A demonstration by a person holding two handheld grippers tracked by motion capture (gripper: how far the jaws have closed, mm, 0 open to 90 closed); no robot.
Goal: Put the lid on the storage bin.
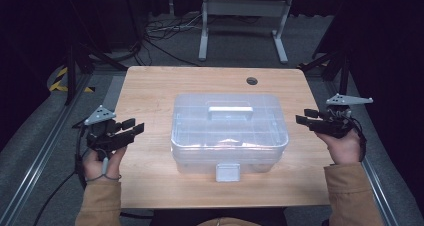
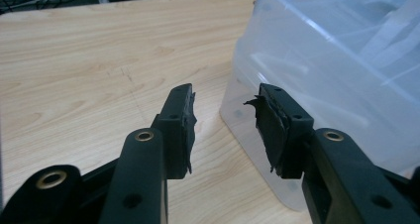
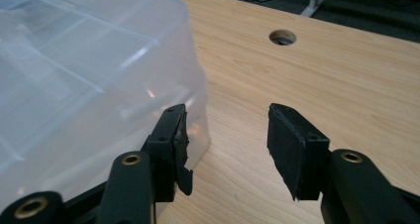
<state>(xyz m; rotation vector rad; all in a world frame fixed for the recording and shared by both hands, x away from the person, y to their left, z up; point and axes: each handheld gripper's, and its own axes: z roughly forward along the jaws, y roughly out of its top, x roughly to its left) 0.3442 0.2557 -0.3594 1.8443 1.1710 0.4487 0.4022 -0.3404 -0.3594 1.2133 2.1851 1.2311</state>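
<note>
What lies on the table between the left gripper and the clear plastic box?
Nothing: in the high view, bare wooden table separates the left gripper from the clear plastic box.

A clear plastic storage box (image 1: 229,133) sat closed at the middle of the table (image 1: 150,86), handle flat on its lid.

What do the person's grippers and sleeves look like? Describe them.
Both the left gripper and the right gripper are black, each with two flat jaws with brass-ringed holes, topped by a grey three-cornered plate. A dark cable trails from the left one. The sleeves are tan.
</note>
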